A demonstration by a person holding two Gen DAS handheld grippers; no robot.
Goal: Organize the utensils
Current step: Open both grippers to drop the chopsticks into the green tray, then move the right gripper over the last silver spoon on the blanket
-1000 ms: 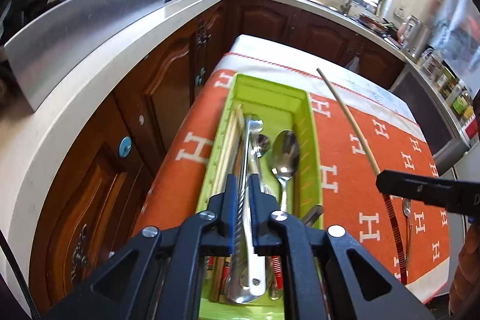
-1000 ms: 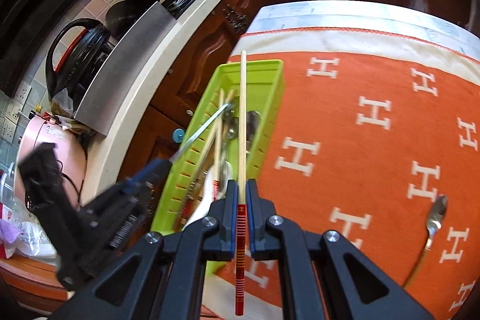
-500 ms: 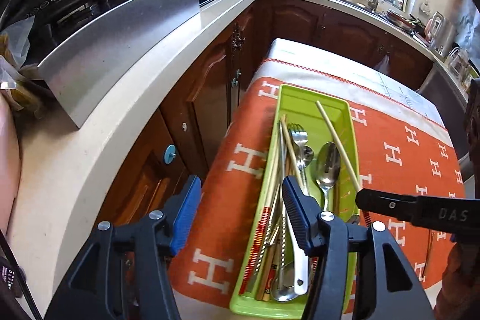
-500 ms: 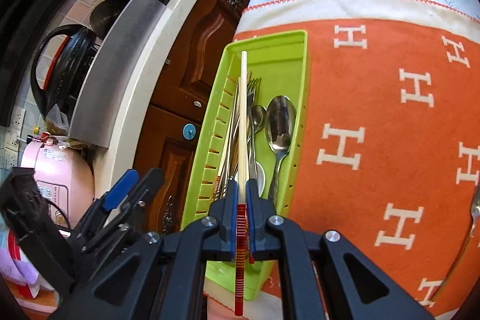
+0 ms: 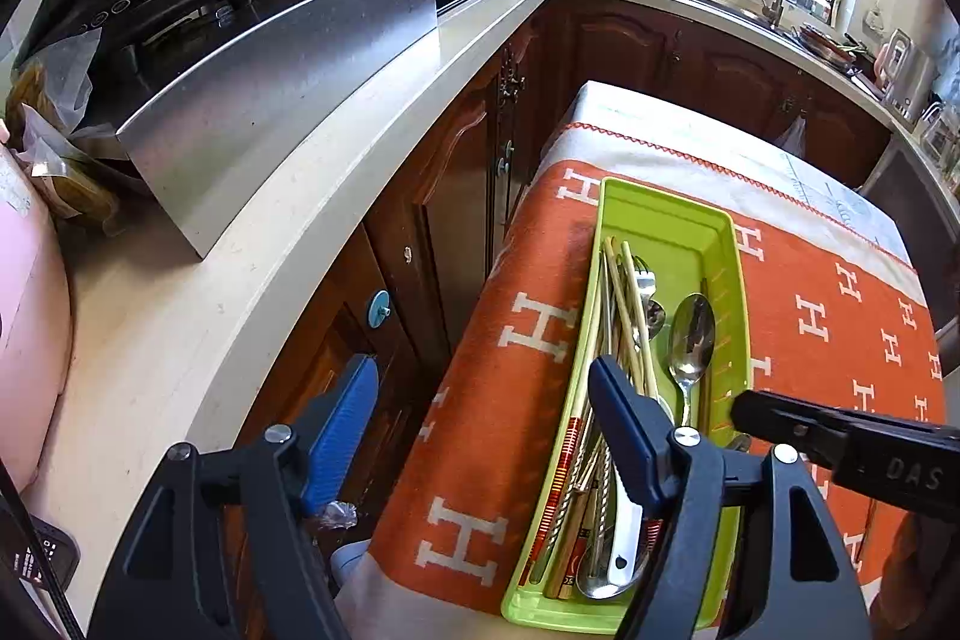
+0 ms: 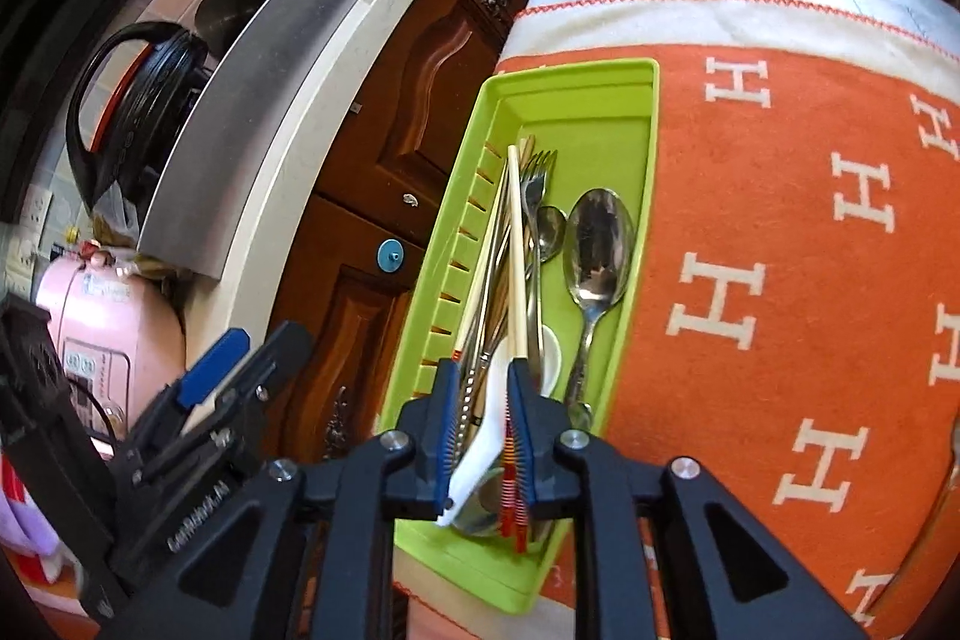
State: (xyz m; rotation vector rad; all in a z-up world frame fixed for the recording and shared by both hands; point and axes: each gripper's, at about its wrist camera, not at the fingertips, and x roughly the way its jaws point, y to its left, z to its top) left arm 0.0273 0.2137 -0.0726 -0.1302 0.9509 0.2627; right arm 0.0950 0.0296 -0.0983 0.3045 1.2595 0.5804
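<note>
Because the chopstick (image 6: 515,244) now lies in the green tray (image 6: 651,112) with the fork (image 6: 536,178) and big spoon (image 6: 597,244), its striped end sits between the fingers of my right tool (image 6: 480,427), which are a little apart and not squeezing it. If I pull back crooked, a finger could snag that end and flip it out. My left tool (image 5: 480,418) is wide apart and holds nothing. The tray sits by the left edge of the bench (image 6: 780,220), so a bump could push it off.
</note>
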